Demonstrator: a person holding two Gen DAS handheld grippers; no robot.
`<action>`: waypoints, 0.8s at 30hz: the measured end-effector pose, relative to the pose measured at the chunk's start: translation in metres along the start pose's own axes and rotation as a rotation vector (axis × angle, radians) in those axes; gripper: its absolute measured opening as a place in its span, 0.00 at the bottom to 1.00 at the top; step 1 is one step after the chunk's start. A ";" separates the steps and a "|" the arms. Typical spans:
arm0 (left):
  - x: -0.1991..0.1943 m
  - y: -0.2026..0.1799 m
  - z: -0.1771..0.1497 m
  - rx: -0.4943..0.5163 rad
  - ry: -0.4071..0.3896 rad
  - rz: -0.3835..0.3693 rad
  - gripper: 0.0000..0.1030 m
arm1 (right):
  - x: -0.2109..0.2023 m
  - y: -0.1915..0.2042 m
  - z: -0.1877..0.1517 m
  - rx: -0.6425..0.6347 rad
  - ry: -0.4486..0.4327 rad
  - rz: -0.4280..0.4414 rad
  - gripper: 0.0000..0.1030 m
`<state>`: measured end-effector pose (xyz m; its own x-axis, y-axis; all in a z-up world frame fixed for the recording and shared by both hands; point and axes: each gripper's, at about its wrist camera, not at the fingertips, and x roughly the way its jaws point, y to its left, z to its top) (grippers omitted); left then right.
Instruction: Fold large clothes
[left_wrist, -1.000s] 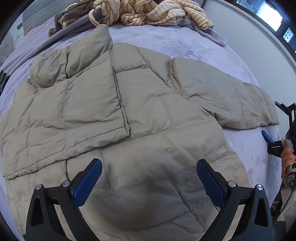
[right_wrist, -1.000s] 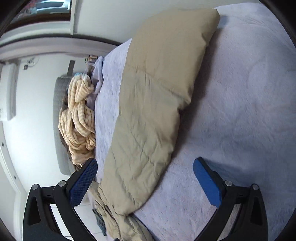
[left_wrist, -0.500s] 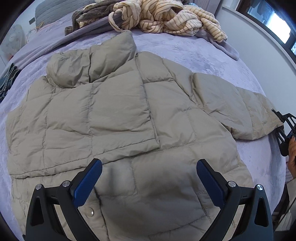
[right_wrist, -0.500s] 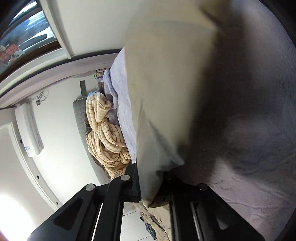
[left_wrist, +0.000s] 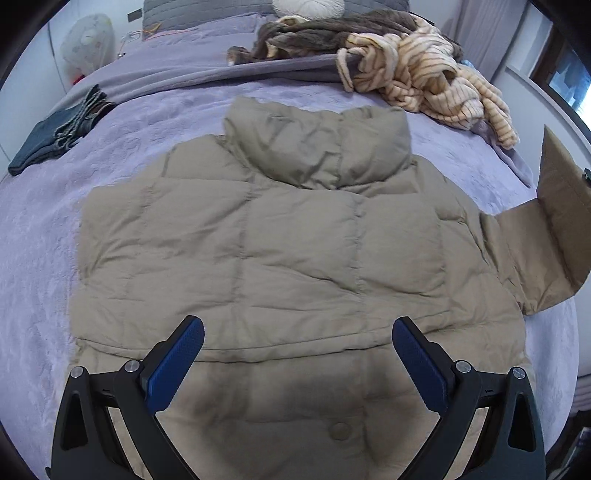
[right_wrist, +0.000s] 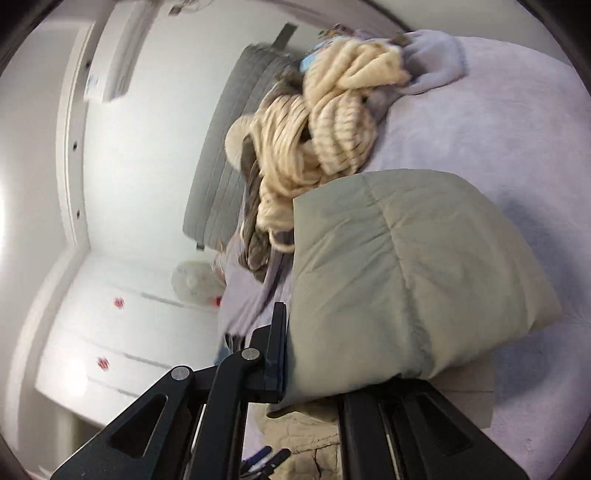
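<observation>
My right gripper (right_wrist: 314, 373) was clamped on the cuff end of the jacket's right sleeve (right_wrist: 406, 280), with the sleeve raised off the bedspread (right_wrist: 517, 110) and standing up at the right edge of the left wrist view. My left gripper (left_wrist: 297, 363) stood with its jaws wide apart and nothing between them, hovering over the near hem of the jacket (left_wrist: 295, 240).

The jacket lay flat in the middle of the bed, collar (left_wrist: 317, 144) at the far end and hem nearest me. A snap (left_wrist: 339, 430) showed on the near panel. The left sleeve appeared already folded across the body, forming the quilted layer on top; I judged this from the straight lower edge running across the jacket.

By my assessment the task was under halfway. Done: jacket spread, left sleeve in. Outstanding: bring the right sleeve across the body, then fold the body itself.

Beyond the jacket, a striped garment (left_wrist: 432, 85) and a brown one (left_wrist: 332, 33) were heaped at the far right, and folded jeans (left_wrist: 55, 129) lay at the far left. A white wall unit (right_wrist: 110, 77) carried a small label, too blurred to read. No brand or other writing was legible on the jacket.
</observation>
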<state>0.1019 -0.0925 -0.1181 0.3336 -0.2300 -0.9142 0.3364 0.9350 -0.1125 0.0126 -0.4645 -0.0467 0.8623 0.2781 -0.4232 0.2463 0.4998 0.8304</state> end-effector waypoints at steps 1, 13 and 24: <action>-0.002 0.011 0.001 -0.013 -0.008 0.006 0.99 | 0.019 0.020 -0.010 -0.071 0.035 -0.017 0.07; -0.001 0.102 -0.008 -0.110 -0.042 0.074 0.99 | 0.183 0.032 -0.178 -0.364 0.423 -0.288 0.07; 0.015 0.084 -0.004 -0.099 -0.027 -0.030 0.99 | 0.156 0.019 -0.182 -0.284 0.450 -0.350 0.80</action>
<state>0.1313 -0.0162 -0.1425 0.3485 -0.2646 -0.8992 0.2588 0.9492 -0.1790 0.0719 -0.2624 -0.1627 0.4665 0.3454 -0.8143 0.3001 0.8042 0.5131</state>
